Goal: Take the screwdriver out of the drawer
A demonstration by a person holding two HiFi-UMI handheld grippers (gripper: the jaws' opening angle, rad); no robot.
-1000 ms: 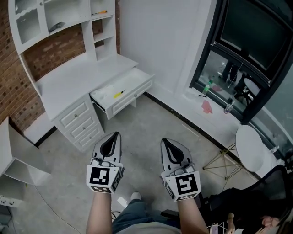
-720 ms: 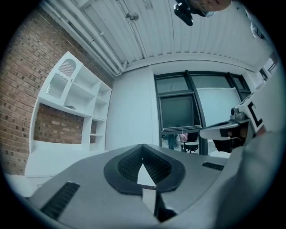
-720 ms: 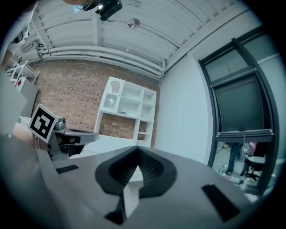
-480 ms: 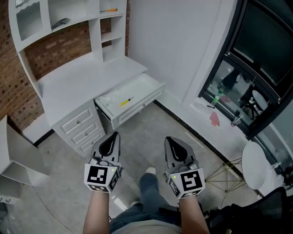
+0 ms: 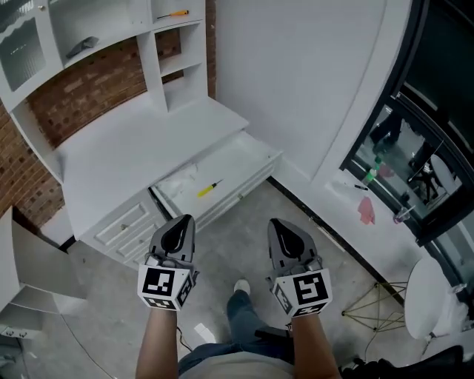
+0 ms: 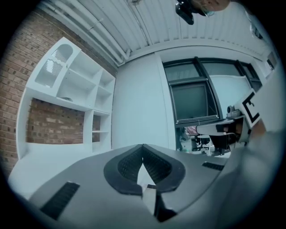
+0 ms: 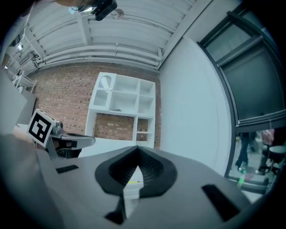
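Note:
A yellow-handled screwdriver [image 5: 209,188] lies in the open white drawer [image 5: 255,164] of the desk, ahead of both grippers. My left gripper [image 5: 184,219] is held level short of the drawer's front, its jaws shut with nothing in them. My right gripper [image 5: 280,222] is level beside it to the right, also shut and empty. In the left gripper view the left gripper [image 6: 143,147] has its pads meeting at the tip. In the right gripper view the right gripper [image 7: 136,149] is closed too, and a bit of the yellow screwdriver [image 7: 132,181] shows through the gap below the tips.
The white desk [image 5: 126,144] has a column of shut drawers [image 5: 122,226] at the left and a shelf unit [image 5: 111,37] against a brick wall. An orange tool [image 5: 172,14] lies on an upper shelf. A window sill [image 5: 363,203] and a white stool [image 5: 426,307] are to the right. The person's leg [image 5: 241,314] is below.
Both grippers and the head have moved toward the desk, so the open drawer and screwdriver now lie closer, just ahead of the gripper tips. Both stay shut.

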